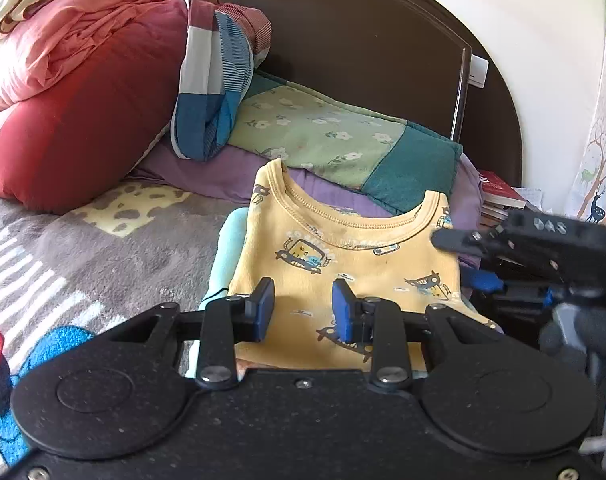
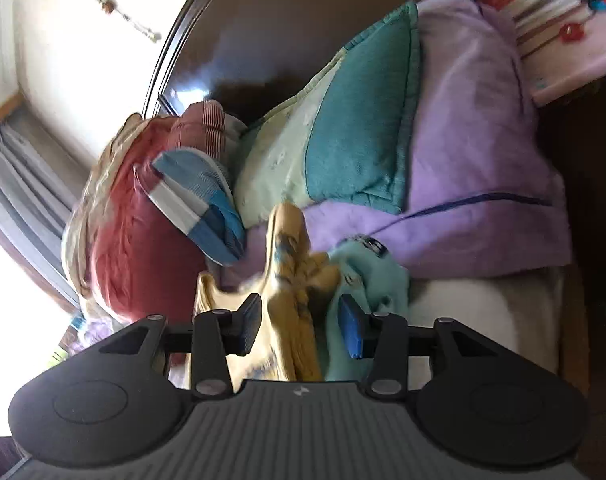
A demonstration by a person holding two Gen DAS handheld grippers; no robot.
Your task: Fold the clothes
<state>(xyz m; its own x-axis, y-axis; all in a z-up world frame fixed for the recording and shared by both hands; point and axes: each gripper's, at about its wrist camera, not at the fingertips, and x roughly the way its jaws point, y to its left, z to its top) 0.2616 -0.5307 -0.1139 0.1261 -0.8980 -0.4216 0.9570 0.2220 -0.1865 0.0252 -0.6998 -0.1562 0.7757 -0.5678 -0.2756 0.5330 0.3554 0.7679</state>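
A yellow child's shirt [image 1: 343, 264] with cartoon prints lies folded on a light blue garment [image 1: 231, 248] on the bed. My left gripper [image 1: 303, 312] is open just above the shirt's lower part, holding nothing. My right gripper [image 1: 463, 248] is at the shirt's right shoulder edge. In the blurred, tilted right wrist view the right gripper [image 2: 299, 322] is open, with a fold of the yellow shirt [image 2: 291, 280] standing between its fingers and the light blue garment [image 2: 367, 276] beside it.
A grey patterned blanket [image 1: 103, 256] covers the bed. Behind the shirt are a purple pillow [image 1: 223, 176], a green floral pillow [image 1: 323, 136], a red quilt [image 1: 83, 120] and a striped cloth [image 1: 211, 80]. A dark headboard [image 1: 363, 40] and stacked books [image 1: 499, 196] stand behind.
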